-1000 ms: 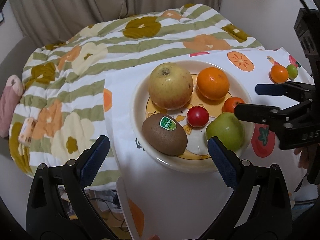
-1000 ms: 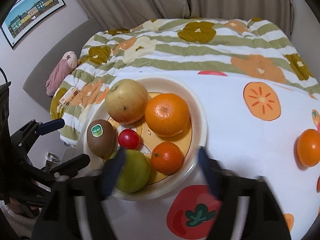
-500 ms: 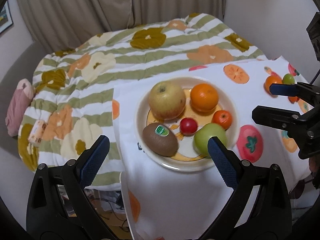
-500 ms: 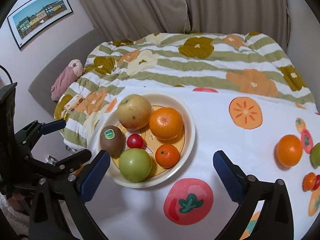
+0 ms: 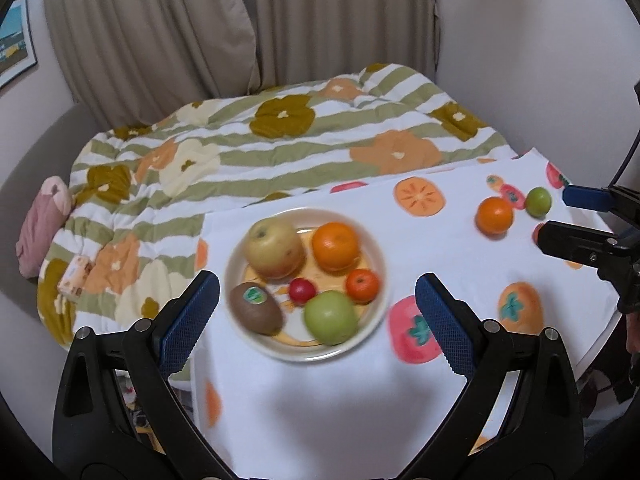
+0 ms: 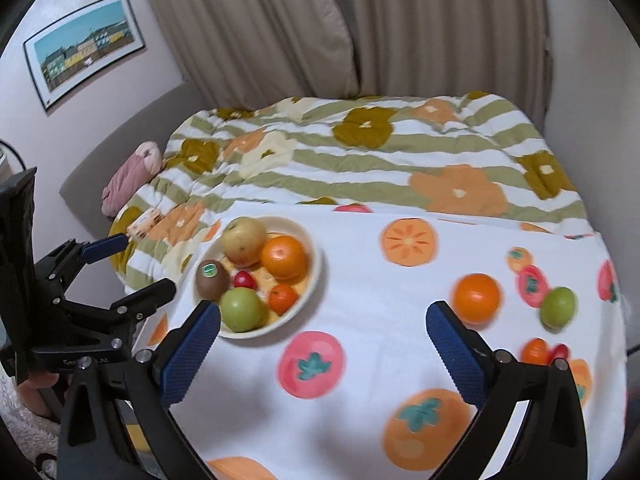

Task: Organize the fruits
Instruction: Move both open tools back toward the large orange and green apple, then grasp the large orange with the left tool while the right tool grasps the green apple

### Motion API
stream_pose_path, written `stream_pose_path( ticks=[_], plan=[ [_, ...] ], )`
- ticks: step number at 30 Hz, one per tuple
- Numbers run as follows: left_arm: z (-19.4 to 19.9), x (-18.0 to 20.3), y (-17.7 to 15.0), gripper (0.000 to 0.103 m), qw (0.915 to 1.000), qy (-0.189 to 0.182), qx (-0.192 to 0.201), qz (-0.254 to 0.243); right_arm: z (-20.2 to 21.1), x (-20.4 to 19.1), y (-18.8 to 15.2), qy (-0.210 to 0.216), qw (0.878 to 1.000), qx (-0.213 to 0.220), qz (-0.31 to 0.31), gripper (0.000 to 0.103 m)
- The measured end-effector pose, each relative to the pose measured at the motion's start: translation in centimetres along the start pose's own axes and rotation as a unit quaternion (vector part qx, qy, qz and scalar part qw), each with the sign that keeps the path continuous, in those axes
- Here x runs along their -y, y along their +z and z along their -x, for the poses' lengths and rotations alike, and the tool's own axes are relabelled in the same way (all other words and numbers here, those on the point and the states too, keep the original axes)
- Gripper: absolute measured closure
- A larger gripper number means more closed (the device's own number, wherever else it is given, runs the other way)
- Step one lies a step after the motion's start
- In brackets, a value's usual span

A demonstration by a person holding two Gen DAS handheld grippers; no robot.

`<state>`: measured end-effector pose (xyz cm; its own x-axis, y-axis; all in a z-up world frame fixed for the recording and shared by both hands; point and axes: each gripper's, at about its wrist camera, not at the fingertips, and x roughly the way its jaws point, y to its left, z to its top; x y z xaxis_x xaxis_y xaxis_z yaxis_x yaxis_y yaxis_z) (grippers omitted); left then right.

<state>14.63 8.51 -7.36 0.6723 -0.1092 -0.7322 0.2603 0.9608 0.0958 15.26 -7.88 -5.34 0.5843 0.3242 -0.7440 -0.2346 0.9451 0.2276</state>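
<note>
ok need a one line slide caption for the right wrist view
Open right gripper above a fruit-print tablecloth, a filled fruit plate to its left and a loose orange and green fruit to its right.

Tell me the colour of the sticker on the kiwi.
Green, on the kiwi; clearest in the left wrist view.

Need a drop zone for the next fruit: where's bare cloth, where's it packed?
Free: the tablecloth between the plate and the loose orange, and the strip nearer the right gripper. Crowded: the plate, holding six fruits, and the far-right cluster around the green fruit and small tomatoes.
</note>
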Motion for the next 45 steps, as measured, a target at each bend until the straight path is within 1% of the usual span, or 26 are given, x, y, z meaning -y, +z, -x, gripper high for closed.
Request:
stream_pose_path(
  ticks=[5,7,12,16,21,27,35,44,45],
  plan=[
    [0.2,3.4,0.8,0.0,0.9999,-0.014,0.007,0.002,2.6,4.1,-0.9,-0.037,0.999,0.007,-0.009,0.0],
    [0.1,4.9,1.1,0.0,0.9998,-0.018,0.007,0.001,3.4,5.7,-1.2,-0.046,0.999,0.009,-0.014,0.0],
    [-0.6,8.7,1.8,0.0,0.9995,-0.03,0.005,-0.002,4.8,9.7,-1.6,-0.059,0.998,0.011,-0.022,0.0],
    [-1.9,11.4,2.4,0.0,0.9992,-0.039,0.001,0.003,4.9,12.7,-1.8,-0.066,0.998,0.008,-0.024,0.0],
    [-4.2,14.7,3.0,0.0,0.9992,-0.041,-0.002,-0.002,3.9,16.7,-2.2,-0.071,0.997,-0.006,-0.025,0.0],
    [-7.2,17.9,3.2,0.0,0.9989,-0.045,-0.012,-0.012,2.1,20.4,-2.5,-0.067,0.997,-0.016,-0.027,0.0],
    [-11.2,21.4,3.4,0.0,0.9983,-0.048,-0.023,-0.026,-0.8,23.2,-2.8,-0.056,0.998,-0.025,-0.027,0.0],
    [-14.9,23.6,3.5,0.0,0.9977,-0.046,-0.033,-0.037,-3.5,25.4,-3.1,-0.047,0.998,-0.034,-0.038,0.001],
    [-15.2,23.8,3.4,0.002,0.9976,-0.045,-0.035,-0.038,-3.7,25.5,-3.2,-0.047,0.998,-0.034,-0.038,0.001]
  ],
)
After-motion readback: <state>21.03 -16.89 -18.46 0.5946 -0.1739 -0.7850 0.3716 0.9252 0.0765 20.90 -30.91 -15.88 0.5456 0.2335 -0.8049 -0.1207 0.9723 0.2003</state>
